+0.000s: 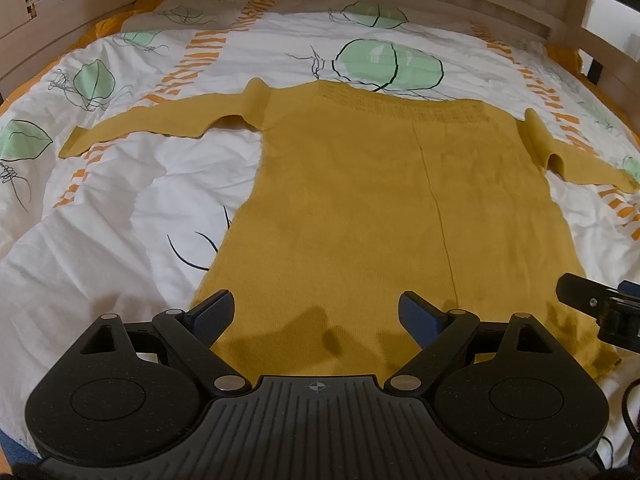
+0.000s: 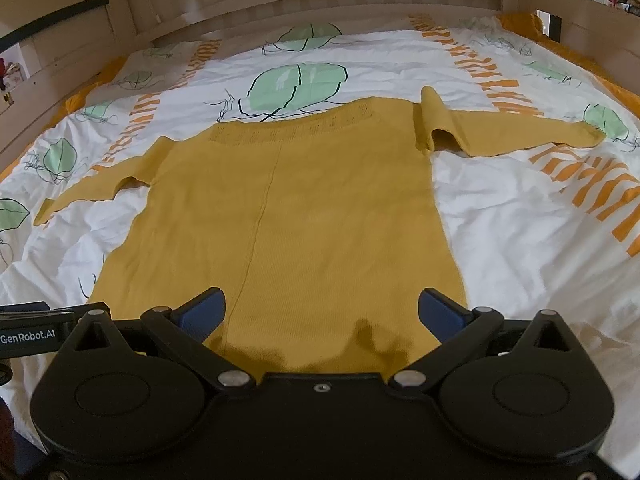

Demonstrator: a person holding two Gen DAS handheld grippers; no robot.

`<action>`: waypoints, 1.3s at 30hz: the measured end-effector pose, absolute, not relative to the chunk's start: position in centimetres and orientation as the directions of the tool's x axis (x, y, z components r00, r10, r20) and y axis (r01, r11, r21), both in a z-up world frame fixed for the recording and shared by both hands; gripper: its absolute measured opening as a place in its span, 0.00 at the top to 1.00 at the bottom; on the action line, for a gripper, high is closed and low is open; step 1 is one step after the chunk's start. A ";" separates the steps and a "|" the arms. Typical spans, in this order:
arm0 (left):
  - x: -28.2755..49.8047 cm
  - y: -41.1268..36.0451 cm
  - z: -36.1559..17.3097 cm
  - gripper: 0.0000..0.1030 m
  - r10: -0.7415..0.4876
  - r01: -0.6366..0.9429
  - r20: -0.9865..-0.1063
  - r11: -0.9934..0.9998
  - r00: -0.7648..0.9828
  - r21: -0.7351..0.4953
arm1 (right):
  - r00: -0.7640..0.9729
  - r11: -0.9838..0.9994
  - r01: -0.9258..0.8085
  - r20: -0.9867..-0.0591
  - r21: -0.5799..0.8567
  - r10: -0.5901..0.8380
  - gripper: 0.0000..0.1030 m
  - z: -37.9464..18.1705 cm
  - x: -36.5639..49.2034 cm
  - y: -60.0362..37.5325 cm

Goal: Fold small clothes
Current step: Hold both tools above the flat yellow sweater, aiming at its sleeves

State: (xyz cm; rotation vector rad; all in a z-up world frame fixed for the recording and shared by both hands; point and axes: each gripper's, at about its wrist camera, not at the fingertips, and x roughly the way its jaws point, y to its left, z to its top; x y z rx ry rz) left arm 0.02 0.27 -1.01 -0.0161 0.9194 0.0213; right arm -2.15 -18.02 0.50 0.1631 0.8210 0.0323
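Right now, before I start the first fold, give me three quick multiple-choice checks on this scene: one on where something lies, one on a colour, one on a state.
1. Where does the sweater lie?
A. Spread on the leaf-print duvet
B. Hung over the bed rail
C. Bunched in a basket

2. What colour is the sweater?
A. Navy
B. Mustard yellow
C. Grey

3. How do the left gripper and right gripper stand?
A. Both shut on the hem
B. Left shut, right open
C. Both open, holding nothing

Answers:
1 A: the body and both sleeves lie flat on the white duvet with green leaves and orange stripes.
2 B: both wrist views show the whole knit in mustard yellow.
3 C: each pair of blue pads stands wide apart over the near hem, with no cloth pinched between them.
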 end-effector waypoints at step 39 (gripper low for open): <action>3.1 0.0 -3.6 0.13 -0.003 -0.007 -0.844 1.000 0.537 -0.008 | 0.569 0.972 0.050 -0.806 0.230 0.162 0.01 -3.0 0.2 -18.7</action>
